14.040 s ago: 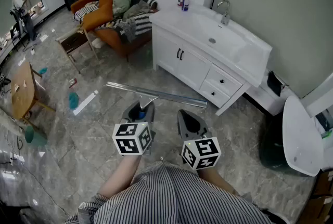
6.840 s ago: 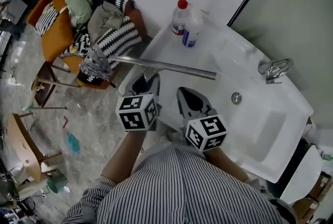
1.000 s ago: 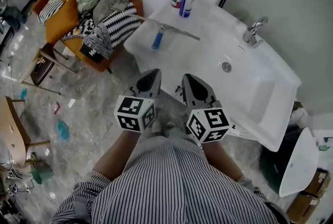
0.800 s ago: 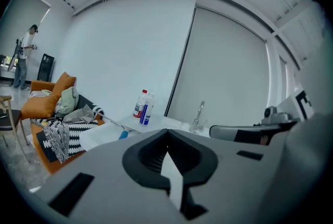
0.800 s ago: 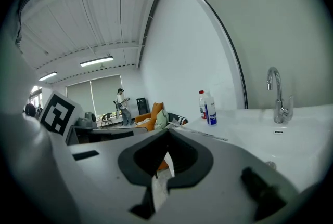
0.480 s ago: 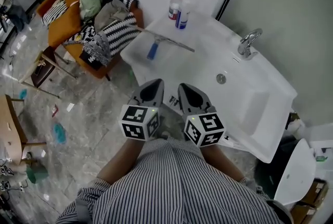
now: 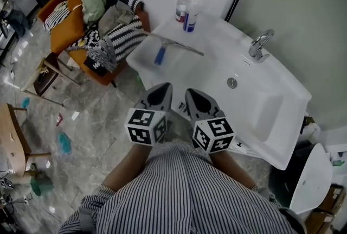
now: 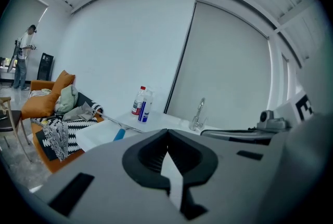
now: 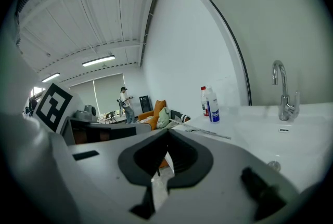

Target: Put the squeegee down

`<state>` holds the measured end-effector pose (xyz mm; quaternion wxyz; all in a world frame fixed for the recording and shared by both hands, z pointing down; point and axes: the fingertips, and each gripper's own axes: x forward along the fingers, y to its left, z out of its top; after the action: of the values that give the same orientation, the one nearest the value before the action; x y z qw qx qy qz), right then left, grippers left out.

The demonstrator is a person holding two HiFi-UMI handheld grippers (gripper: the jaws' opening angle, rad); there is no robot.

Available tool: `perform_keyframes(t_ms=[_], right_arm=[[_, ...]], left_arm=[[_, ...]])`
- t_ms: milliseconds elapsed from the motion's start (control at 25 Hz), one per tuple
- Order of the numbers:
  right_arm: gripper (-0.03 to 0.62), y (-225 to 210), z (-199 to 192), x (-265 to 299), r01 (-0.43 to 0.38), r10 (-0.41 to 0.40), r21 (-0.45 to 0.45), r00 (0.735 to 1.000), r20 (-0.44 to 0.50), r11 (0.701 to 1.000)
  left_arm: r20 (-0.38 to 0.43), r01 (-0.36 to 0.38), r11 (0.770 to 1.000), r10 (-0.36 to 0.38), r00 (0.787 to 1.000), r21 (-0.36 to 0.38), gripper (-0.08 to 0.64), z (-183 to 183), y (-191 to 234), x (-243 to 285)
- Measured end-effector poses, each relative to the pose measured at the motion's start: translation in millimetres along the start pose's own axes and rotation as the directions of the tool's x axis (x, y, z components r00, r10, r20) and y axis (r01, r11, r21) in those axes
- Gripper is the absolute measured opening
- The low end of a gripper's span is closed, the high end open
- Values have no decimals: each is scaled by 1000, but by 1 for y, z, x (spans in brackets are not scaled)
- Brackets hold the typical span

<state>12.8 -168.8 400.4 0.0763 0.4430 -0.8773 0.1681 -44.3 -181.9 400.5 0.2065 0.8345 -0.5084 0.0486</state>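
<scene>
Squeegee (image 7: 162, 50) lies flat on the white desk (image 7: 217, 62), at the end nearest the orange armchair (image 7: 73, 13). Its blue handle points toward the front edge, and its long blade lies just in front of 2 bottles (image 7: 186, 10) by the wall. Nothing touches it. Both grippers hang side by side before the desk's front edge, well apart from it. The left gripper (image 7: 161, 88) has its jaws together with nothing between them. The right gripper (image 7: 192, 93) is likewise closed and empty. A faucet (image 7: 258, 44) stands at the desk's back edge.
</scene>
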Motion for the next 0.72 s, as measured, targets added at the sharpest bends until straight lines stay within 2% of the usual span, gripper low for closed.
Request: perform_keyframes(t_ms=[160, 720], right_arm=[[15, 1, -1, 3, 5, -5, 2, 1000, -8, 1000], [15, 5, -6, 8, 41, -41, -5, 999, -21, 999]], left_arm=[[-14, 16, 999, -17, 1000, -28, 14, -3, 2, 4], [-46, 26, 999, -27, 999, -23, 12, -10, 9, 1]])
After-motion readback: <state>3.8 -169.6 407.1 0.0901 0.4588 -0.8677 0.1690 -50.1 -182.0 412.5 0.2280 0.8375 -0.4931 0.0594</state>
